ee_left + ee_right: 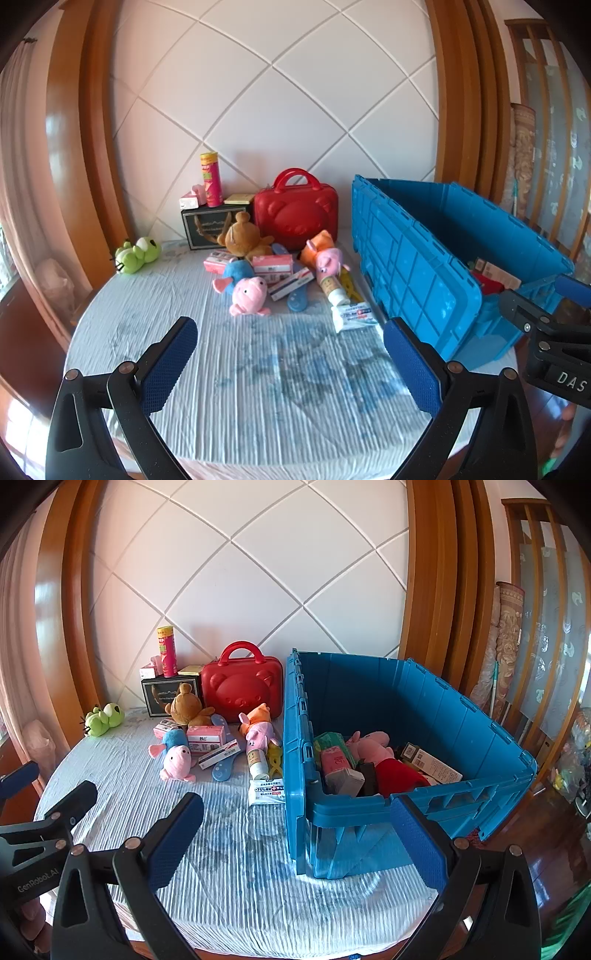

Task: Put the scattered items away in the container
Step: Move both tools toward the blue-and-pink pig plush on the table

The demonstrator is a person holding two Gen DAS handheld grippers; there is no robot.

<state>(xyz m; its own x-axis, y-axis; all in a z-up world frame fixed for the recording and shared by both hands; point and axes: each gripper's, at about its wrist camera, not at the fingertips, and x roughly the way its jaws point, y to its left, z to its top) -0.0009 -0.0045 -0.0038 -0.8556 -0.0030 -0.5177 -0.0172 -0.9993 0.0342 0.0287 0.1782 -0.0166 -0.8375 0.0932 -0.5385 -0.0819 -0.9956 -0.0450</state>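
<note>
Left claw point(290, 365): spread wide and empty, hovering over the bare near part of the ribbed pale-blue cloth on the counter point(166, 314).
Right claw point(295, 843): likewise apart, holding nothing, aimed at the near corner of the big blue plastic crate point(480, 731).
Crate: stands open on the counter's right side, so items need only a short carry across.
Scattered items: a pink plush pig point(248, 294), flat cartons and a white wipes packet point(352, 314) lie heaped mid-counter, just left of the crate.
Already stowed: a pink plush in red dress point(380, 760) among boxes.
Unclear: crate's floor is hidden; carton print is unreadable; whether the red bear-faced case point(295, 208) belongs is uncertain.
</note>
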